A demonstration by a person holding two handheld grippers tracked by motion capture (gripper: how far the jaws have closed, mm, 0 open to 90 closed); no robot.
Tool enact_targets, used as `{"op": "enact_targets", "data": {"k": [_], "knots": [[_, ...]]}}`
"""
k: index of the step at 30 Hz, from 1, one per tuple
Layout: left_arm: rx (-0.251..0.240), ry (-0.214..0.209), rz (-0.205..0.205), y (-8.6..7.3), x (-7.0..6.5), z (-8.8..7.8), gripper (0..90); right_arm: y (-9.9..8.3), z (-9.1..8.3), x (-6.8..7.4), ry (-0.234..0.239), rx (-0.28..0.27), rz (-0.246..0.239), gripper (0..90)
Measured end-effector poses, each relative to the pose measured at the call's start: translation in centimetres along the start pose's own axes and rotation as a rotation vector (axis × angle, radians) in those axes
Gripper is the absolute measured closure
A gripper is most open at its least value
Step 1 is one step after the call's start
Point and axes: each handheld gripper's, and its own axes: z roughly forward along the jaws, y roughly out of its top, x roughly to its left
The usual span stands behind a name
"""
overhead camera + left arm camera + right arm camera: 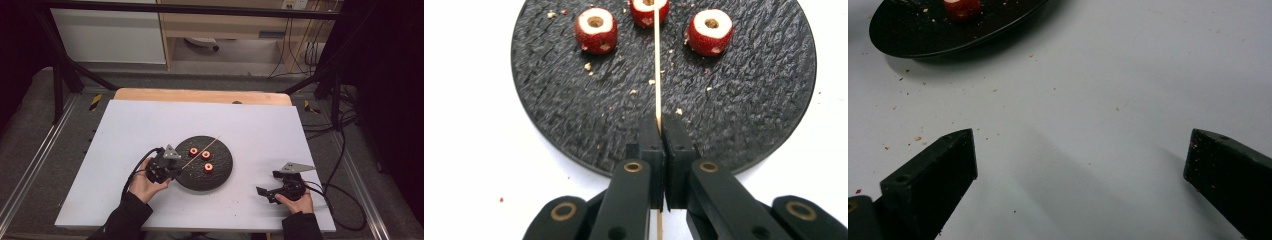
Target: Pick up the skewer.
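Note:
A round black slate plate (220, 172) lies mid-table with three red cored fruit pieces (208, 167) on it. My left gripper (176, 171) is at the plate's left rim, shut on a thin wooden skewer (202, 150) that slants up and to the right over the plate. In the left gripper view the skewer (657, 60) runs straight from the closed jaws to the middle fruit piece (650, 11), between two other pieces (596, 30) (710, 31). My right gripper (262, 190) rests on the table right of the plate, open and empty, its fingertips (955, 155) wide apart.
The white table top (130, 130) carries scattered crumbs (918, 138) near the plate's edge (923, 50). A wooden board (200, 95) borders the far side. Cables (340, 195) trail off the right side, beyond the table edge.

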Motion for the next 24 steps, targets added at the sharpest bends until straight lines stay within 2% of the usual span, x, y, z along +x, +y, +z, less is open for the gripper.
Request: {"op": "enact_targets", "data": {"k": [12, 22, 24], "knots": [[-0.083, 0.008, -0.037, -2.8, -0.6, -1.4, 88.3, 0.1, 0.0, 0.0, -0.006, -0.011, 0.011, 1.3], [-0.134, 0.009, -0.074, -4.5, -0.4, -2.7, 88.3, 1.0, 0.0, 0.4, -0.013, -0.006, 0.036, 1.0], [-0.144, 0.011, -0.082, -4.8, -0.4, -2.9, 88.3, 1.3, 0.2, 0.4, -0.011, -0.002, 0.019, 0.8]]}}
